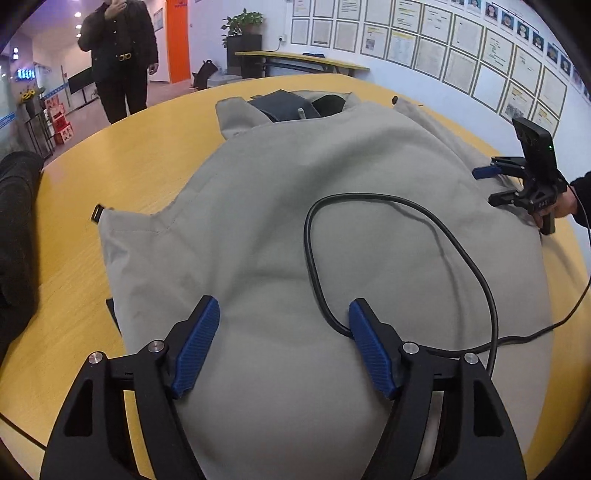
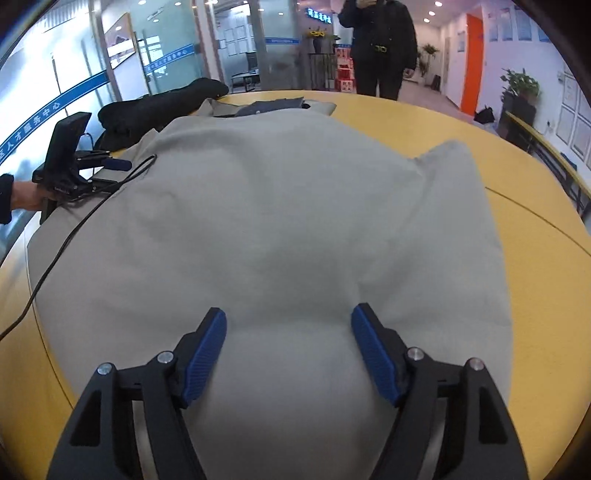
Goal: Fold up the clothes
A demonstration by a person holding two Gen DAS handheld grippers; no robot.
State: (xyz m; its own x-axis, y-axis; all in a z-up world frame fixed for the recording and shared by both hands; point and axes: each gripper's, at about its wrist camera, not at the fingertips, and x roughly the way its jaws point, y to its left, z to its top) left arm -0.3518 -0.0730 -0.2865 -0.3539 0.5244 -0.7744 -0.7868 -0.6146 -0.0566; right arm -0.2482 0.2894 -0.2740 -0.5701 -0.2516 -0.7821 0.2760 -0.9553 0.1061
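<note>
A grey jacket (image 1: 314,229) lies spread back-up on the yellow table (image 1: 147,155), its dark-lined collar (image 1: 284,105) at the far end. My left gripper (image 1: 284,310) is open just above the jacket's near hem, holding nothing. My right gripper (image 2: 288,317) is open above the jacket (image 2: 280,206) at its near edge, also empty. Each gripper shows in the other's view: the right one (image 1: 491,184) at the jacket's right edge, the left one (image 2: 110,171) at its left edge. A black cable (image 1: 369,199) loops over the jacket.
A black garment (image 1: 18,229) lies at the table's left edge; it also shows in the right wrist view (image 2: 159,107). A person in black (image 1: 120,55) stands beyond the table. A bench (image 1: 299,61) and a plant (image 1: 242,22) stand by the wall.
</note>
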